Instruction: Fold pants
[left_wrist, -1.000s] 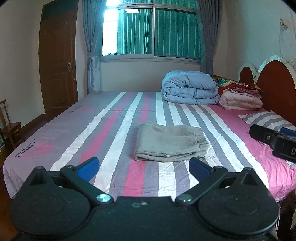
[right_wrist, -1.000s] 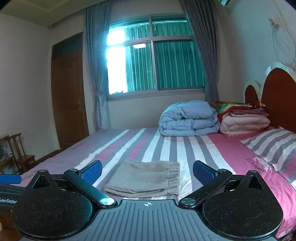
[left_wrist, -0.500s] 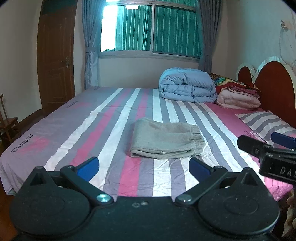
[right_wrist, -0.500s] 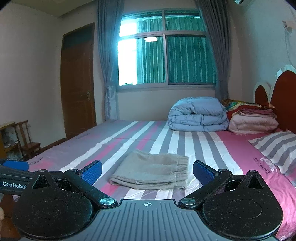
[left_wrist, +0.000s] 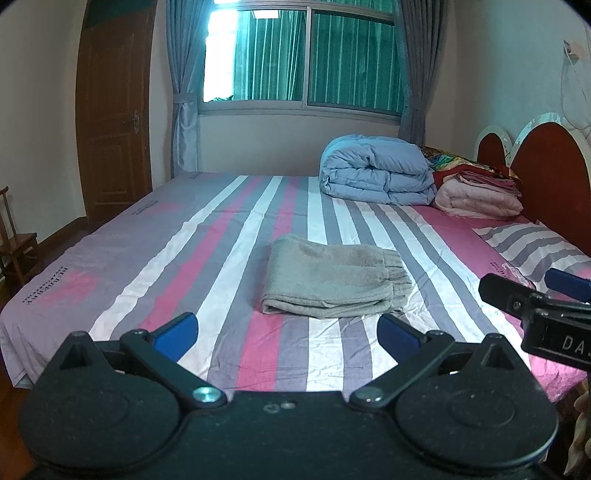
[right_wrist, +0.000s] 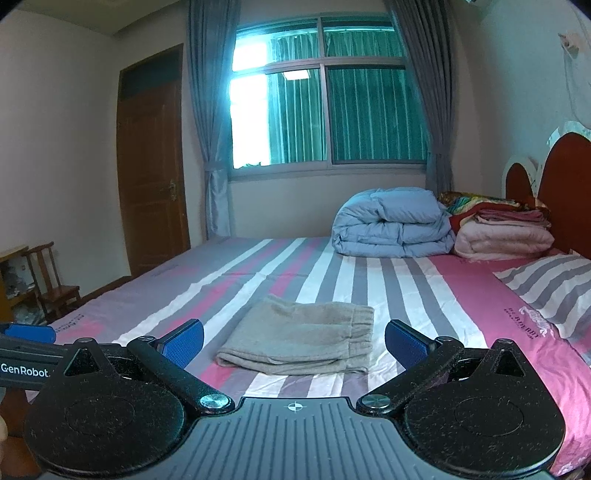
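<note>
Both grippers are hanging with fingers spread wide and gripping nothing: the left gripper (left_wrist: 287, 332) and the right gripper (right_wrist: 294, 339) are sitting off the near edge of the bed (left_wrist: 155, 240), apart from the cloth. Lying flat mid-mattress on the striped sheet are the grey pants (left_wrist: 334, 278), folded into a compact rectangle, waistband pointing right. Resting near the headboard are a folded blue duvet (left_wrist: 376, 173) and a pink blanket stack (left_wrist: 480, 194), touching each other.

readable text on the two claws
left claw (right_wrist: 27, 360) carries "genrobot."; right claw (left_wrist: 554, 325) shows "da", cut off; print on bed sheet (left_wrist: 147, 266) is too blurred.
</note>
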